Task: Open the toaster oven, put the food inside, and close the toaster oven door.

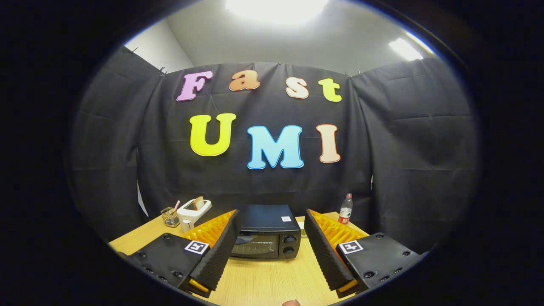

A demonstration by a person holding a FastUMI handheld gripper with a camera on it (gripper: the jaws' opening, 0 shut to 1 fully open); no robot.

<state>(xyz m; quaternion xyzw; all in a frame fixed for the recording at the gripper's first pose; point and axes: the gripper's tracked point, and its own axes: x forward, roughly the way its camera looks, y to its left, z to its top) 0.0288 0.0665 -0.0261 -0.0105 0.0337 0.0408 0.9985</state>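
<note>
A black toaster oven (267, 231) stands on the wooden table (263, 276), beyond my fingers and framed between them. Its glass door is shut, with two round knobs (289, 245) on the right side of its front. My gripper (272, 221) is held back from the oven, fingers spread wide with nothing between them. A small rounded brownish thing (291, 302) peeks up at the table's near edge; I cannot tell what it is.
A white pop-up toaster (193, 212) with a slice of toast in it stands left of the oven. A wire holder (170, 216) with a pink stick is beside it. A plastic water bottle (345, 209) stands behind the oven on the right.
</note>
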